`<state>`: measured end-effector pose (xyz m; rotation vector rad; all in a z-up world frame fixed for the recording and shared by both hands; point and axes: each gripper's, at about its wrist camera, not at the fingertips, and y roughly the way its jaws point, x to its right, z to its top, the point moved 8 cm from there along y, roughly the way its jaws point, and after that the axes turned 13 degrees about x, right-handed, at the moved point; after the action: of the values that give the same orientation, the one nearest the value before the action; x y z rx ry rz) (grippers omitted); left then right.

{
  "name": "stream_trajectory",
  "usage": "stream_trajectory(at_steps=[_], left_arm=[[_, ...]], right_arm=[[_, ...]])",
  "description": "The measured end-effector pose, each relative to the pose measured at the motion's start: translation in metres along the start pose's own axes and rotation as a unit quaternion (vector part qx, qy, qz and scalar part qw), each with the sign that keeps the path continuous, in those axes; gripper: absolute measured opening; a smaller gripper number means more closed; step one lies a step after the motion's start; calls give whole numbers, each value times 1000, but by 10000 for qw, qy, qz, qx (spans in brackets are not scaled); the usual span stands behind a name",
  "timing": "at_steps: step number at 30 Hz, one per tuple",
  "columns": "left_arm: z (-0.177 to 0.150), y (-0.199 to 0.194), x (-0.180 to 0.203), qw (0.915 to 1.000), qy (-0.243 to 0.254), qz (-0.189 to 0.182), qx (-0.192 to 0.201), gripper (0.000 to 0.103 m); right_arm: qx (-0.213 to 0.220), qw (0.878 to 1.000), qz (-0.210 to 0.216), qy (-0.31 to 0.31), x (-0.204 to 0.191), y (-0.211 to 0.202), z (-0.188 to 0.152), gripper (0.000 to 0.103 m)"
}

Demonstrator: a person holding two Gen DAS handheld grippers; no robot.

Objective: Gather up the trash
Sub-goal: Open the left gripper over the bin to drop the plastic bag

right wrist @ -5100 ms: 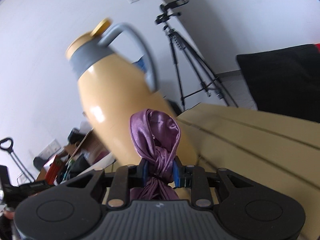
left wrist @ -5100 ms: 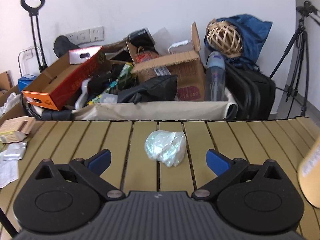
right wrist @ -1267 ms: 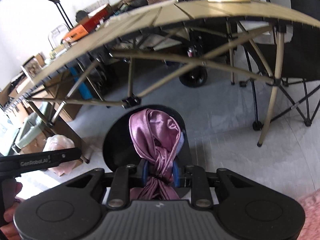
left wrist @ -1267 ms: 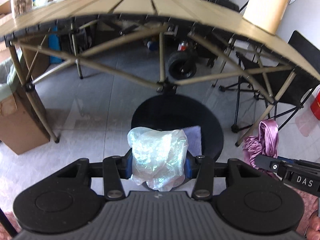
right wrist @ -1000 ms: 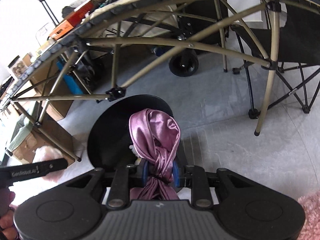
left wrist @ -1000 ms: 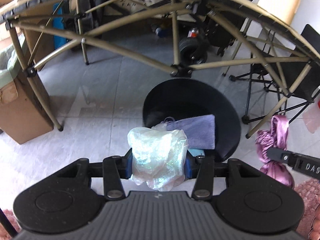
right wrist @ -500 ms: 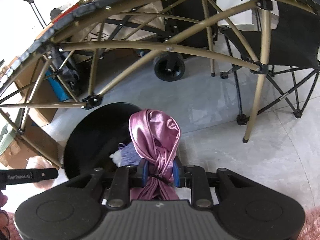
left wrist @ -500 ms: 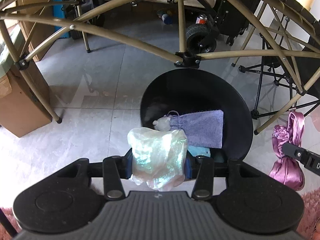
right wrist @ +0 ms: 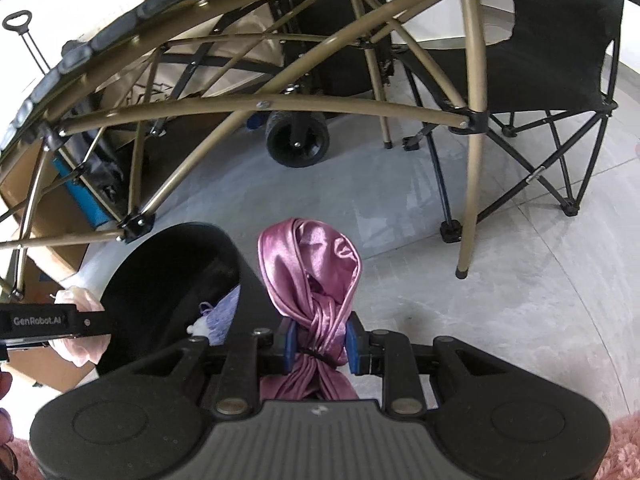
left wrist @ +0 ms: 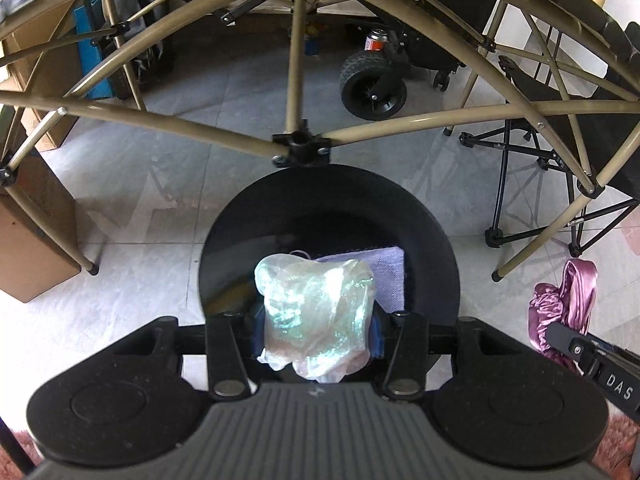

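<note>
My left gripper (left wrist: 316,334) is shut on a crumpled iridescent plastic wrapper (left wrist: 316,312) and holds it over the near rim of a round black trash bin (left wrist: 432,224) on the floor. A lilac cloth (left wrist: 386,276) lies inside the bin. My right gripper (right wrist: 320,342) is shut on a knotted pink satin cloth (right wrist: 310,272), just right of the bin (right wrist: 160,272). The pink cloth also shows in the left wrist view (left wrist: 562,308), right of the bin. The left gripper's side shows in the right wrist view (right wrist: 52,322).
The bin stands under a folding table's tan metal frame (left wrist: 296,80), close to its black centre joint (left wrist: 302,148). A table leg (right wrist: 470,200) and a black folding chair (right wrist: 552,72) stand to the right. A cardboard box (left wrist: 28,232) is at left; a black wheel (left wrist: 374,86) behind.
Both grippers have moved down and forward toward the bin. The wrapper is now above the bin's opening. The right gripper with the pink cloth has shifted to the bin's right side.
</note>
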<state>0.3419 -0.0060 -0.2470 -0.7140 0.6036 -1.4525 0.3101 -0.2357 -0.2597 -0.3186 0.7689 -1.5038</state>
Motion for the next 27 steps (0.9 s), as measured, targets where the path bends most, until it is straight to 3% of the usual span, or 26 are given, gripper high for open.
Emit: stream_trajectory(at_steps=[21,22,23,25,27], left_arm=[[5,23,22,9993,108,244,-272,50],[5,22,22,9992,118,273,-273,57],[4,22,21,9990,129,306,-293,74],[3,22,20,9985,137,418,-315,95],[3,21,18,9981,153,526,-292,100]], right_arm=[[-110,9999,-103,65,5,12,-3,23],[-111,9999,-106,66,5,12,-3,23],[-111,9999,-106,69,5,12,-3,23],[-107,9999,-103,80,5,12,-3,23],[-98,9999,-91,82,6,11,-2,23]])
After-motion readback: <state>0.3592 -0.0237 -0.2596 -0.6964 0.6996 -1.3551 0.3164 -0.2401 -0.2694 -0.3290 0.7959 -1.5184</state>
